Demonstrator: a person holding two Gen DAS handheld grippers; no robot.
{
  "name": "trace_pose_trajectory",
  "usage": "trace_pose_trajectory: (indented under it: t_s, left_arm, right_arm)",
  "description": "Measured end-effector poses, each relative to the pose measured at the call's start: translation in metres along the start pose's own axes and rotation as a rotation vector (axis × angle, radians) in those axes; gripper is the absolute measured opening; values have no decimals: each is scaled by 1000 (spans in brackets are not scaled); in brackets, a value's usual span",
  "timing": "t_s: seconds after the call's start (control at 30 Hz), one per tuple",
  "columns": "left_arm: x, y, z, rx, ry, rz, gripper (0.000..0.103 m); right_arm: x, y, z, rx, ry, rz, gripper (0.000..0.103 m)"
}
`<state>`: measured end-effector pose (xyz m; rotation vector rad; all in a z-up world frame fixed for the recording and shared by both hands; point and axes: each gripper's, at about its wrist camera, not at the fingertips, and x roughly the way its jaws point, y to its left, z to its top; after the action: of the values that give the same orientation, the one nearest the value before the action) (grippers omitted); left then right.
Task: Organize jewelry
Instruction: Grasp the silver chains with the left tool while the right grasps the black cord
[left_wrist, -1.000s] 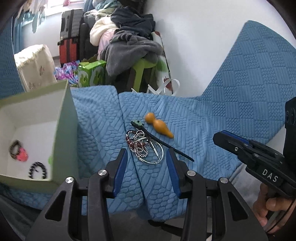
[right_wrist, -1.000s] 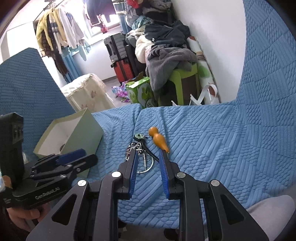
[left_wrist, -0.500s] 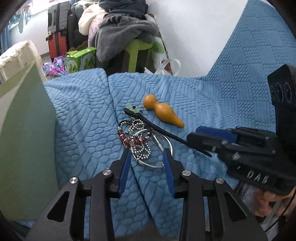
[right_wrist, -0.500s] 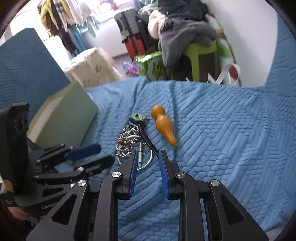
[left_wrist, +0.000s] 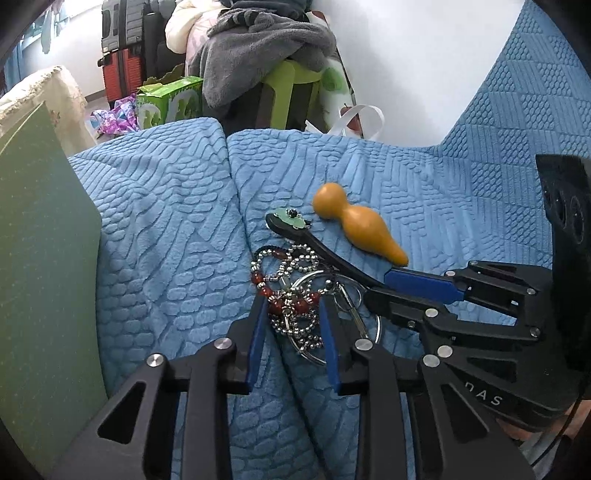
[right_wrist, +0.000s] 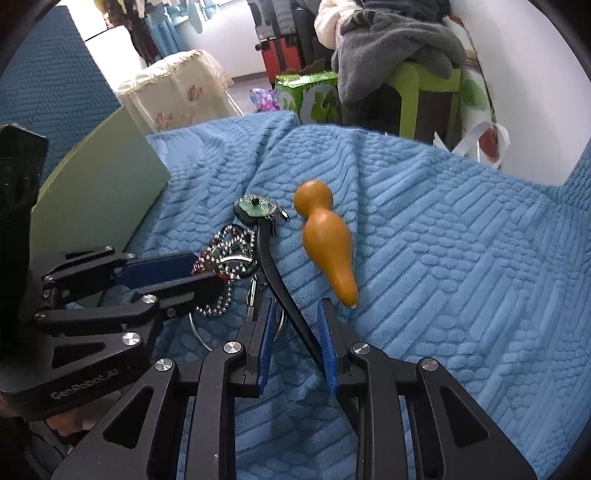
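The jewelry lies in a heap on a blue quilted cover (left_wrist: 166, 229), near the seam between two cushions. The heap comprises a tangle of silver bead chain (left_wrist: 295, 325) with red beads (left_wrist: 301, 304), thin metal rings (left_wrist: 369, 332), and a black hair stick (left_wrist: 321, 251) topped with a green flower (left_wrist: 290, 218). An orange gourd (left_wrist: 360, 229) lies just beside the stick, on its far side, apart from the chain. The left gripper (left_wrist: 291, 314) points down at the heap; its jaws are closing, with the red beads and part of the chain between the blue pads, and I cannot tell whether the pads press on them yet. In the right wrist view the same gripper (right_wrist: 208, 271) enters from the left with its tips over the chain (right_wrist: 229, 254). The right gripper (right_wrist: 295, 314) also points down; its jaws are closing around the lower shaft of the stick (right_wrist: 277, 277), which runs between the pads and appears to touch the right-hand pad only. The gourd (right_wrist: 325, 243) sits just beyond that gripper's right finger, its tip near the finger but not gripped. A pale green box (left_wrist: 40, 258) stands at the left edge of the cover, well apart from the heap; its inside is not visible. Behind the cover are a green stool (left_wrist: 291, 88) piled with grey clothing (left_wrist: 258, 37), a green carton (left_wrist: 170, 99) and red luggage (left_wrist: 122, 74).
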<state>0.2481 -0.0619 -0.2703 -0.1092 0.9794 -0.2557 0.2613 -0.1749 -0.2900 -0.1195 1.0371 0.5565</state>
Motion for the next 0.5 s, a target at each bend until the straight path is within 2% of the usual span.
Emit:
trace_pose_trajectory:
  t_s: [0.07,0.17,0.3,0.4,0.5]
  left_arm:
    - [0,-2,0,11,-2,4,29]
    - [2,-2,1,18,2,11,20]
    - [0,2,2,4,-1,-3,16]
    - [-6,1,4,13,-19,-21,2]
    - [-11,-1,4,17,-25,-36,2]
  right_arm:
    - [0,1,0,-2,5,9,14]
    - [0,4,1,-8,13,13,7]
    - [-4,4,3,10,2,17,6]
    - [-10,4,5,27,-18,10,6]
    - [-16,3,6,55,-34,6,6]
